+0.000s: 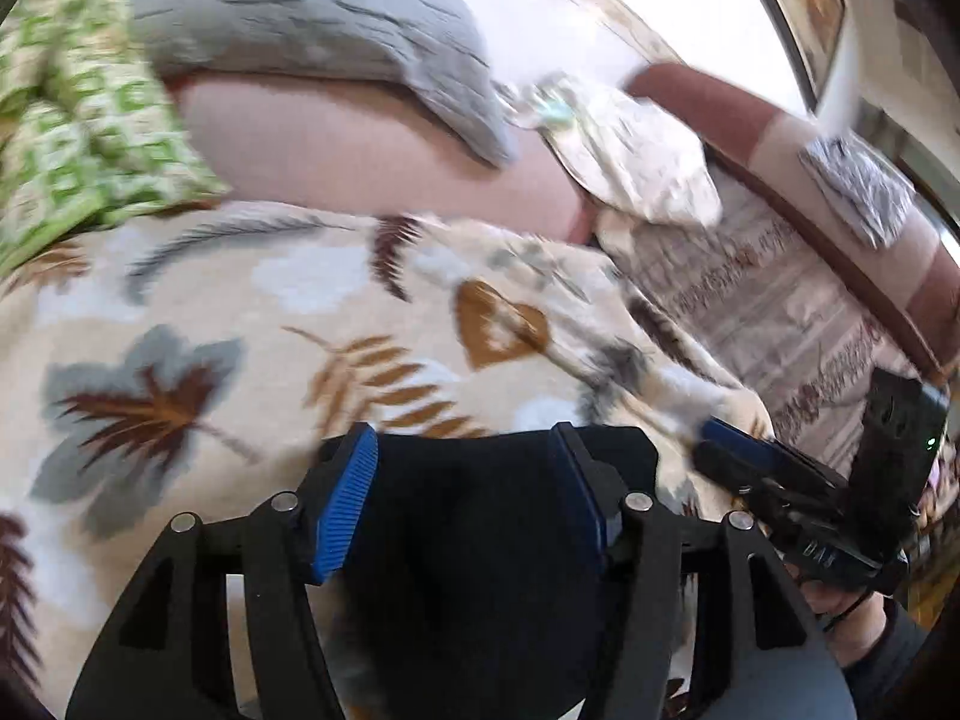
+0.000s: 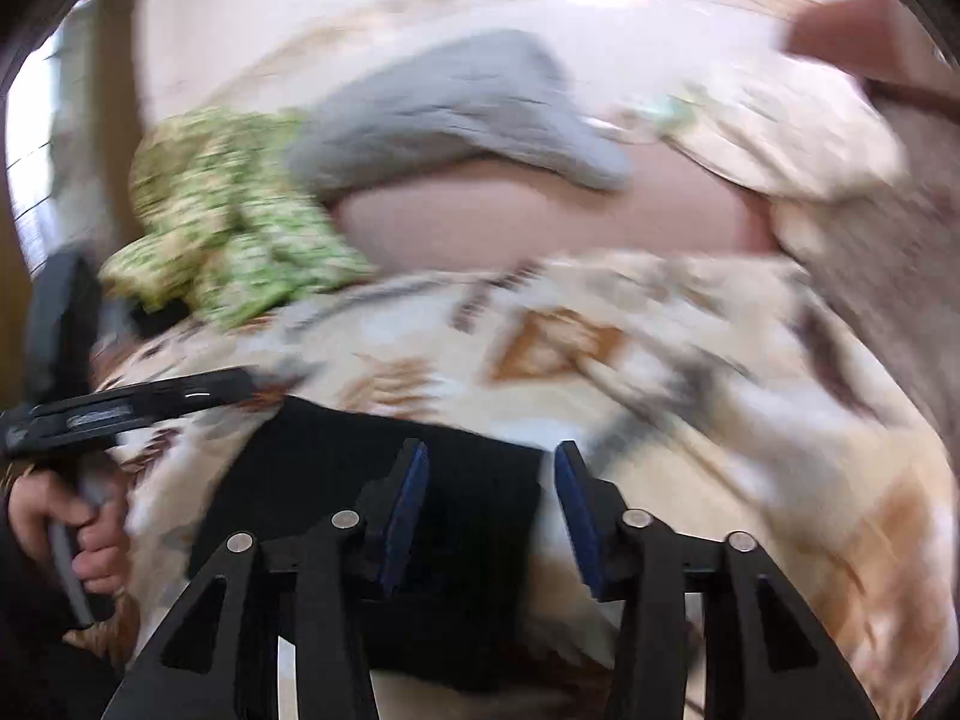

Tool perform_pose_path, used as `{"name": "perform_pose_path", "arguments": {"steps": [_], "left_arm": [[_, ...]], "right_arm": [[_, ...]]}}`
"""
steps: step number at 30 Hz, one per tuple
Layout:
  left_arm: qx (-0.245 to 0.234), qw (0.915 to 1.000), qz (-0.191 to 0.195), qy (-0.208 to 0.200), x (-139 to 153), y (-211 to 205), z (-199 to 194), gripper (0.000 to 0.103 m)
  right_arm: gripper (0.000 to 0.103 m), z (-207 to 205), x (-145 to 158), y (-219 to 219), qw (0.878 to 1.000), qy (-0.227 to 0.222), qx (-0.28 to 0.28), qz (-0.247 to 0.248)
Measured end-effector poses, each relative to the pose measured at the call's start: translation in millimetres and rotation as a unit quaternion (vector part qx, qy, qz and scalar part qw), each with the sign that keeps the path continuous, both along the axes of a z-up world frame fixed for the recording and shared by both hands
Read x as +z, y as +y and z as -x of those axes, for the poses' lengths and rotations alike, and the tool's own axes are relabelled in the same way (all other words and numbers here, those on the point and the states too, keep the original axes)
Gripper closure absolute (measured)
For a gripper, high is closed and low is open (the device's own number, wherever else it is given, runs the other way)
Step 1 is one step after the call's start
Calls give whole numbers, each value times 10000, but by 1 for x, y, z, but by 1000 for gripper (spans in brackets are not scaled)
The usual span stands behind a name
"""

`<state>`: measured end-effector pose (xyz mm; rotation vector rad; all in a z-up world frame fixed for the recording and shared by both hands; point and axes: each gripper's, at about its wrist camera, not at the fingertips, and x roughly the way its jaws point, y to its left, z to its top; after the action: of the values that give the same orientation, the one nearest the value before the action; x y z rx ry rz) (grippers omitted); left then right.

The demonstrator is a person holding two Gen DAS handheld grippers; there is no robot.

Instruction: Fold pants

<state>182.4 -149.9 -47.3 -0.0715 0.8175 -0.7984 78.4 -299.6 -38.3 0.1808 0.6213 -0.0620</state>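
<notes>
Matt black cloth pants on a fleecy leaf-print blanket.

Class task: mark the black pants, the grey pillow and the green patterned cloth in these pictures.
black pants (image 1: pixel 480 540): left wrist view, dark cloth between the gripper fingers.
grey pillow (image 1: pixel 312 18): left wrist view, middle of its top face.
green patterned cloth (image 2: pixel 234 228): right wrist view, centre of the crumpled heap.
</notes>
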Motion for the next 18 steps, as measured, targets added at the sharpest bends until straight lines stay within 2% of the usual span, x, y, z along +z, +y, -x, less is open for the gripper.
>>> {"name": "perform_pose_path", "arguments": {"steps": [1,2,3,5,6,10,13,15,18], "left_arm": [[-16,9996,-268,89,-10,-11,-7,59],[27,9983,-538,213,-21,-20,-14,67],[198,9951,-883,406,-42,-26,-24,68],[244,9951,-822,486,-52,-24,-29,67],[255,9947,-881,465,-52,-26,-28,67],[204,9936,-1020,436,-45,-32,-27,67],[60,9968,-783,175,-20,-18,-10,68],[-284,9983,-516,-25,-3,-5,10,68],[-802,9964,-248,112,-1,5,29,68]], "right_arm": [[78,-10,-4,3,9999,60,110,-35],[86,-23,-15,5,9996,263,35,93],[90,-31,-23,6,9989,433,-45,184],[90,-46,-54,-1,9943,1059,-143,-5],[91,-45,-62,-6,9946,1016,-169,-87],[92,-42,-58,-9,9950,948,-201,-220],[91,-20,-40,-23,9960,588,-214,-633],[89,-4,-21,-27,9975,348,-218,-584],[89,22,10,-24,9989,19,-50,-465]]}}
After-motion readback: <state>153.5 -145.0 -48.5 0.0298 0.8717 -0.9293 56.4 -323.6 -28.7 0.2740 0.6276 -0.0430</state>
